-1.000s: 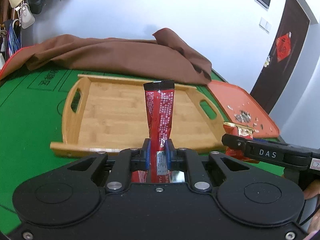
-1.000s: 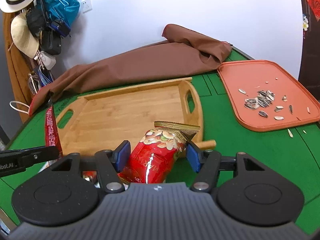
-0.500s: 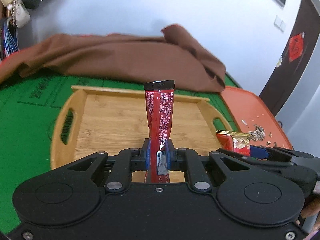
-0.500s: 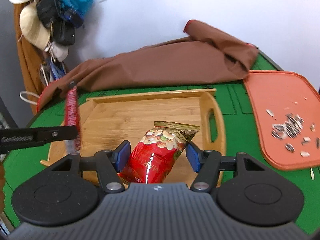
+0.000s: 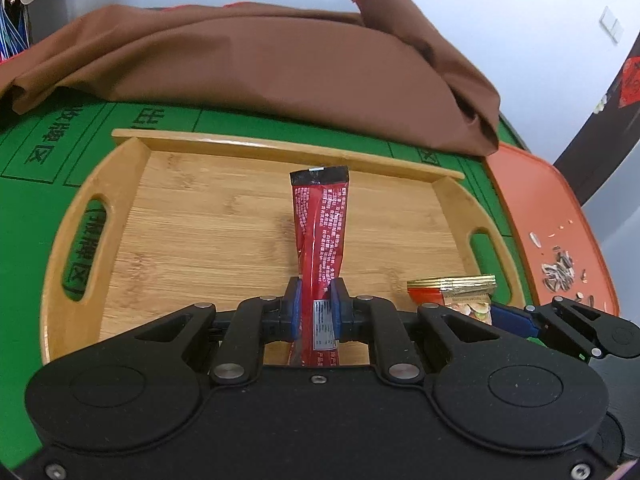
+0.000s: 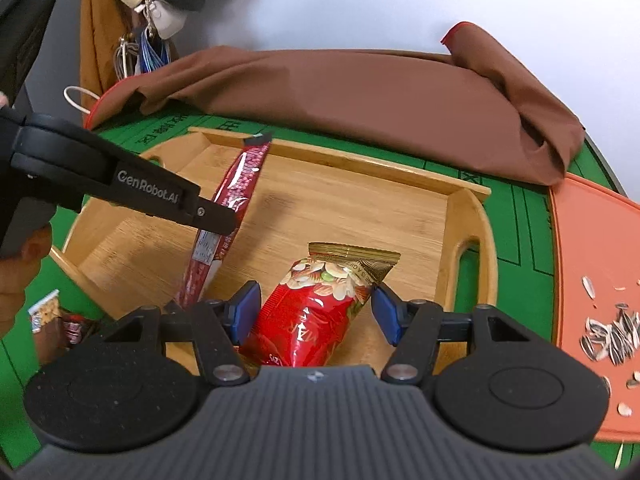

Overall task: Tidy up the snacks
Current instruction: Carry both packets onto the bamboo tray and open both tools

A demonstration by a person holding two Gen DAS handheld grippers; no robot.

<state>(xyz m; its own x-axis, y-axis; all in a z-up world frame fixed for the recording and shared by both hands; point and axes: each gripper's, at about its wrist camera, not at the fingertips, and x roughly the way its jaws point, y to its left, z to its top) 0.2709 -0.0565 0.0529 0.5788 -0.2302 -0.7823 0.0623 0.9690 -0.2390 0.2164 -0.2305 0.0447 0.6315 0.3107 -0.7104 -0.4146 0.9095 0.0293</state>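
Two snack packs hang over one wooden tray (image 5: 132,184), which lies on the green table (image 5: 24,208) just ahead of and below both tools and has nothing lying on its floor yet. Beyond the right tool's right side, an orange tray (image 6: 592,264) carries scattered sunflower seeds (image 6: 612,336). The right tool (image 6: 316,312) pinches a puffy red nut bag (image 6: 316,312) between half-spread pads; the left tool (image 5: 316,308) is clamped tight on a slim red stick pack (image 5: 320,224) that stands up from its pads. My worry: released from this height, the stick could topple or the slippery bag slide over the rim; the tools, close side by side, could also bump.
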